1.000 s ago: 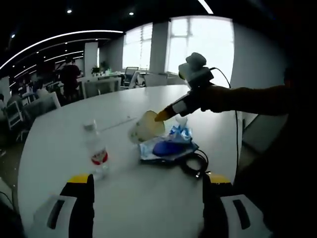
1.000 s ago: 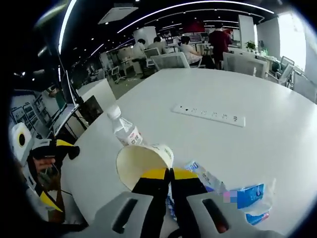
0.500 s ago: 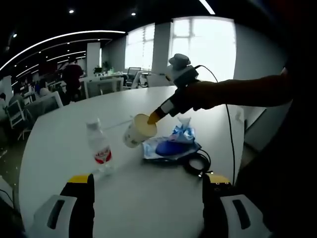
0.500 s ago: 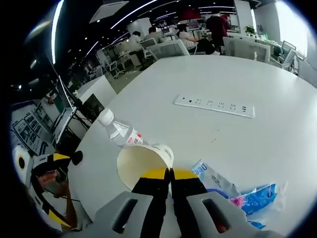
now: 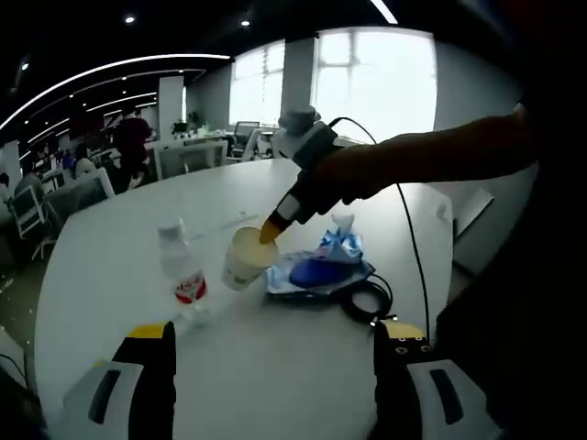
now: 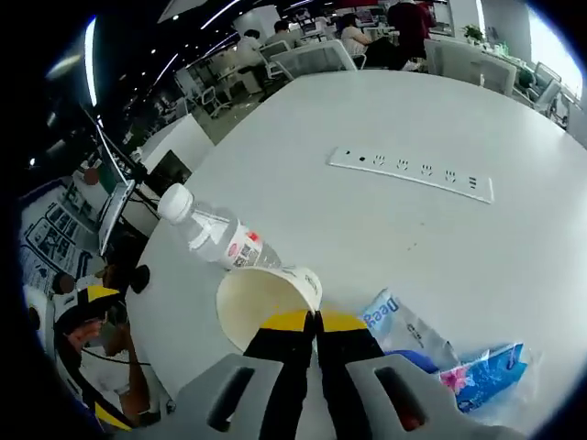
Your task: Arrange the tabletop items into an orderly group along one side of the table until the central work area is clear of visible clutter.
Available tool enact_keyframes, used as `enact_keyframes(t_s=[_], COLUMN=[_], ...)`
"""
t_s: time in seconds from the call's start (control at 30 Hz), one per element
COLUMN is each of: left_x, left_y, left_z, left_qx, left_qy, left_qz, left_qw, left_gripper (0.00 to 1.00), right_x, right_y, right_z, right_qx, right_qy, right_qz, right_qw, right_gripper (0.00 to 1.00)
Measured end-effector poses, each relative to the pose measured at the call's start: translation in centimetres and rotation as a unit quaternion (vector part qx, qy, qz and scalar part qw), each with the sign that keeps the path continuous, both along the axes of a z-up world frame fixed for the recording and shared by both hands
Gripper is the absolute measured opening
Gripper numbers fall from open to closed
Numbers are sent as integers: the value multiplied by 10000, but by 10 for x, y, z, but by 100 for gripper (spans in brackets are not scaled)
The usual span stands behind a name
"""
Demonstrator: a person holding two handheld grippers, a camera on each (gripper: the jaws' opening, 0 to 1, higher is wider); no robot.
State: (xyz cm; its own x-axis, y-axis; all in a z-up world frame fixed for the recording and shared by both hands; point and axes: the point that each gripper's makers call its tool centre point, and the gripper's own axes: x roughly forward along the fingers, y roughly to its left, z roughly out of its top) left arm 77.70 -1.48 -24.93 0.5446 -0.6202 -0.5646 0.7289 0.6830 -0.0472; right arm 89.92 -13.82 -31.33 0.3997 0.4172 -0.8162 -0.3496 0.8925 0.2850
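Since a second ago the paper cup has travelled from above the tissue packs toward the water bottle and has come lower, now hanging close over the table. Right gripper: jaws pressed together on the near rim of the paper cup, cup mouth facing its camera; in the left gripper view the same gripper reaches in from the right, carried by a person's hand. Left gripper: jaws spread wide, holding nothing, hovering low at the near table edge. Water bottle: clear, white cap, red-and-white label, upright, just beside the cup on the side away from the packs. Tissue packs: blue and white plastic wrappers, lying together on the far side of the cup from the bottle; seen also in the right gripper view. Black cable: coiled, touching the packs' near edge. Power strip: white, long, flat on the table, well apart from the other items. Background: office desks, chairs, seated and standing people.
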Motion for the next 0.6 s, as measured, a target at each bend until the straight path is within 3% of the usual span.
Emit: enact_keyframes(t_s=[0.6], left_x=[10], left_y=[7], left_z=[0], left_qx=[23], left_qy=[-20], left_qz=[54], left_qw=[10000], left_gripper=[86], right_x=[14], right_y=[10], right_z=[-26], right_qx=[-166], right_qy=[383], right_qz=[-56], right_qw=[9991], right_gripper=[0])
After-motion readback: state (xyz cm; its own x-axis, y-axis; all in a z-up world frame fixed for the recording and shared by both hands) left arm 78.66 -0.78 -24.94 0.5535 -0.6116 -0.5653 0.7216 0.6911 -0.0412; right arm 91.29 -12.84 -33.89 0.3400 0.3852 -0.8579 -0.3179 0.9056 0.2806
